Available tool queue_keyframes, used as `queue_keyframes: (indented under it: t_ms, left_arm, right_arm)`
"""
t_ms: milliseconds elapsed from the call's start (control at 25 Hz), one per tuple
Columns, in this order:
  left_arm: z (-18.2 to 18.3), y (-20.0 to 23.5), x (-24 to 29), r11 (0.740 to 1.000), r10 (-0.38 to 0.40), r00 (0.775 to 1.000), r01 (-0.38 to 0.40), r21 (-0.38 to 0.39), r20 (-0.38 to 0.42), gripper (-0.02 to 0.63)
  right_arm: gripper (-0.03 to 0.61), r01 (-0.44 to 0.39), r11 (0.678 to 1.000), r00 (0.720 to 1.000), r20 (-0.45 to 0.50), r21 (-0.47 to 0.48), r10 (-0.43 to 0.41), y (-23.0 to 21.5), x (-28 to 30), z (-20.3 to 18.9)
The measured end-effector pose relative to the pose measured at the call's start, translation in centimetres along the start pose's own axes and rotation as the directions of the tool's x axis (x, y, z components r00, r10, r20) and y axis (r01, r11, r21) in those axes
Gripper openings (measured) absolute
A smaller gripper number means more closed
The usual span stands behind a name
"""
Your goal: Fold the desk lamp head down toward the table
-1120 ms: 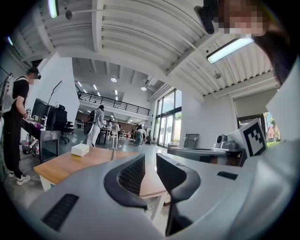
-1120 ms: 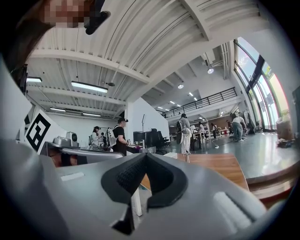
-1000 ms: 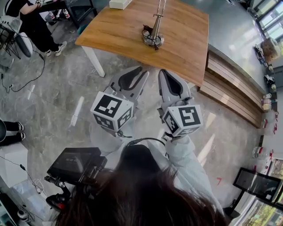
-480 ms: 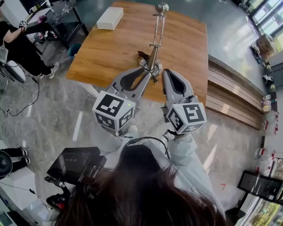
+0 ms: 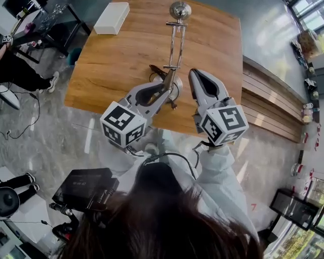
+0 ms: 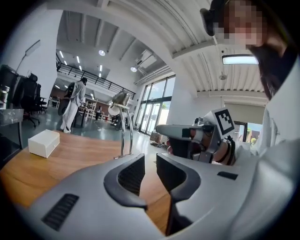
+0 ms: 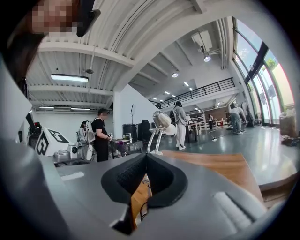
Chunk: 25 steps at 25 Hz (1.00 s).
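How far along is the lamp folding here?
Done: nothing yet; the lamp stands upright on the table, its head raised. In hand: the left hand-held gripper, open and empty, and the right hand-held gripper, shut and empty, hover near its base. Remaining: grasping the lamp and folding the head down.

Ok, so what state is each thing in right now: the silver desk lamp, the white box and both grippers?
Silver metal desk lamp: upright on the wooden table, head raised, not folded.
Flat white box: lying flat near the table's far left corner.
Left gripper: jaws apart, nothing between them.
Right gripper: jaws together, empty.
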<state>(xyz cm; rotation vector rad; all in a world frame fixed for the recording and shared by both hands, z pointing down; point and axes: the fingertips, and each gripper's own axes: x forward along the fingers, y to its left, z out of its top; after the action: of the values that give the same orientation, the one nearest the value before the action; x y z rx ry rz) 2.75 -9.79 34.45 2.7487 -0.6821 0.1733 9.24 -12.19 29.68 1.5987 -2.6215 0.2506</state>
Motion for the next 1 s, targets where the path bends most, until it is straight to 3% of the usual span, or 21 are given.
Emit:
queue_keyframes:
  t_ms: [200, 320, 400, 560, 760, 1000]
  left_arm:
    - [-4.5, 2.9, 3.1, 0.997, -0.076, 0.979, 0.07, -0.04, -0.191, 0.078]
    - [-5.7, 4.8, 4.1, 0.988, -0.108, 0.977, 0.086, -0.125, -0.183, 0.08]
    - [-6.5, 6.5, 4.9, 0.986, -0.12, 0.972, 0.094, -0.136, -0.202, 0.083]
    - [-7.3, 8.1, 6.5, 0.979, -0.159, 0.962, 0.124, -0.164, -0.221, 0.168]
    - [-7.0, 7.5, 8.0, 0.976, -0.198, 0.95, 0.168, -0.135, -0.243, 0.195]
    - [-6.8, 8.4, 9.5, 0.978, -0.206, 0.943, 0.193, -0.076, -0.262, 0.193]
  right_arm:
    - [0.042, -0.186, 0.98, 0.98, -0.064, 0.069, 0.19, -2.2, 2.7, -1.2]
    - [0.089, -0.289, 0.954, 0.949, -0.103, 0.083, 0.297, -2.5, 4.9, -1.8]
    - [0.12, -0.364, 0.926, 0.917, -0.135, 0.096, 0.374, -2.3, 7.0, -2.4]
    - [0.144, -0.478, 0.865, 0.854, -0.149, 0.154, 0.498, -2.0, 9.3, -2.7]
    - [0.15, -0.599, 0.781, 0.774, -0.124, 0.174, 0.621, -1.2, 9.1, -1.5]
    - [0.138, -0.658, 0.736, 0.731, -0.1, 0.157, 0.675, -0.9, 10.5, 0.2]
